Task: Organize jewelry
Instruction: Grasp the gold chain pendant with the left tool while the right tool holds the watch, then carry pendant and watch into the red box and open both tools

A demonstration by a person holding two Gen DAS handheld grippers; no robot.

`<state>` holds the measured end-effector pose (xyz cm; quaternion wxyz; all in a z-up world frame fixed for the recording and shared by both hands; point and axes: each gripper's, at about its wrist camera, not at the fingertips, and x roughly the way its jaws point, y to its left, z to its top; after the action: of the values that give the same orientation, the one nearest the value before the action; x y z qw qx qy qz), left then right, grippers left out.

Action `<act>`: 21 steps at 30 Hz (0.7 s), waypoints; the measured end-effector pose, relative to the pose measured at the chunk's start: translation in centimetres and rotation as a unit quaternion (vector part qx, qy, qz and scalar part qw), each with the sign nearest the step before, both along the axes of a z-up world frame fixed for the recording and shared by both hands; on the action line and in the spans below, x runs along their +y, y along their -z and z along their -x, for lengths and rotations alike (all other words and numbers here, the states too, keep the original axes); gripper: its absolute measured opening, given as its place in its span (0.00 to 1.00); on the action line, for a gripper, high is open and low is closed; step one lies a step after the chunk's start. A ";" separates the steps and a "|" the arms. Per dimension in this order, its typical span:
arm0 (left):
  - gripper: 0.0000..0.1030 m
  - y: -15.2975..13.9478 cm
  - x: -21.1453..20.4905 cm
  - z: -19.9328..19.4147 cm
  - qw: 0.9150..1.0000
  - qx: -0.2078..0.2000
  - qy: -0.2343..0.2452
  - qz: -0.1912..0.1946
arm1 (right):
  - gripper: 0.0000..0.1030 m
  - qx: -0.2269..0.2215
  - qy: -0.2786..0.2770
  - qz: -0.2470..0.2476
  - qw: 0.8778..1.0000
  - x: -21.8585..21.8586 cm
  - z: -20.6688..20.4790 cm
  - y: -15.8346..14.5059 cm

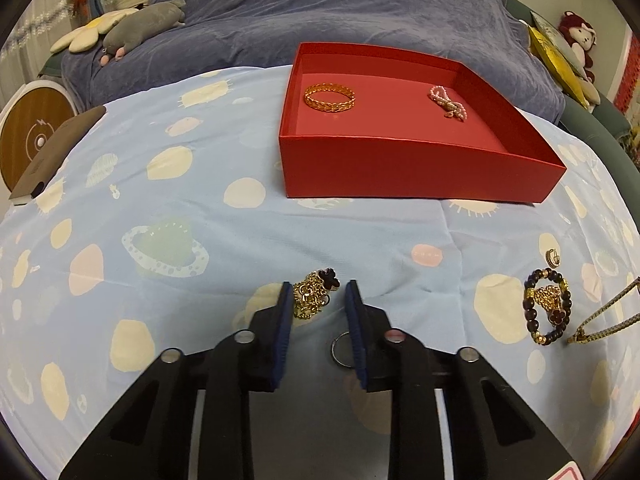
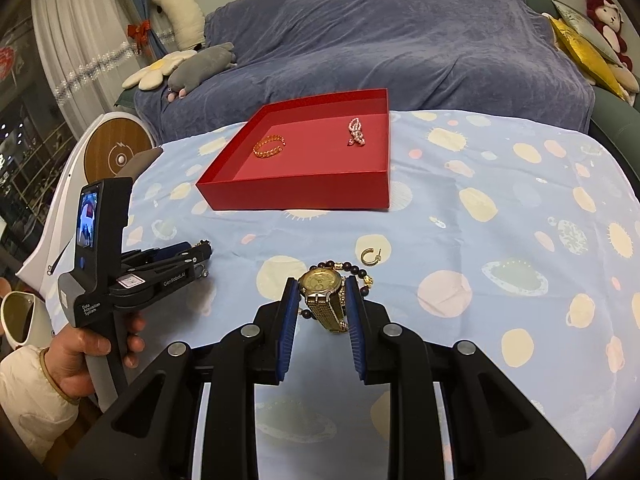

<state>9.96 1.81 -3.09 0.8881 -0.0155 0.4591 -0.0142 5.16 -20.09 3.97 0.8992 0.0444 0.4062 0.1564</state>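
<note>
Two bracelets in red box; gold watch in right view only.

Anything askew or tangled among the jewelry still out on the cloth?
Yes. The dark bead bracelet has a gold chain piece heaped inside its loop, so the two overlap. A lone hoop earring lies apart, no partner visible. The red box looks tidy.
</note>
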 end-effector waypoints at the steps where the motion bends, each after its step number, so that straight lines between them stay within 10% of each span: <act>1: 0.05 0.0 -0.1 0.0 1.000 0.001 0.003 0.002 | 0.22 0.000 0.000 0.000 1.000 0.0 0.0 0.0; 21: 0.00 -6.6 1.0 1.2 0.996 -0.047 0.017 0.074 | 0.22 -0.040 0.016 -0.018 0.999 1.2 -2.4 -3.2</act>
<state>8.81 2.76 3.54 0.9046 -0.0721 0.4152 -0.0640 7.55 -18.89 7.21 0.9162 0.0611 0.3663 0.1506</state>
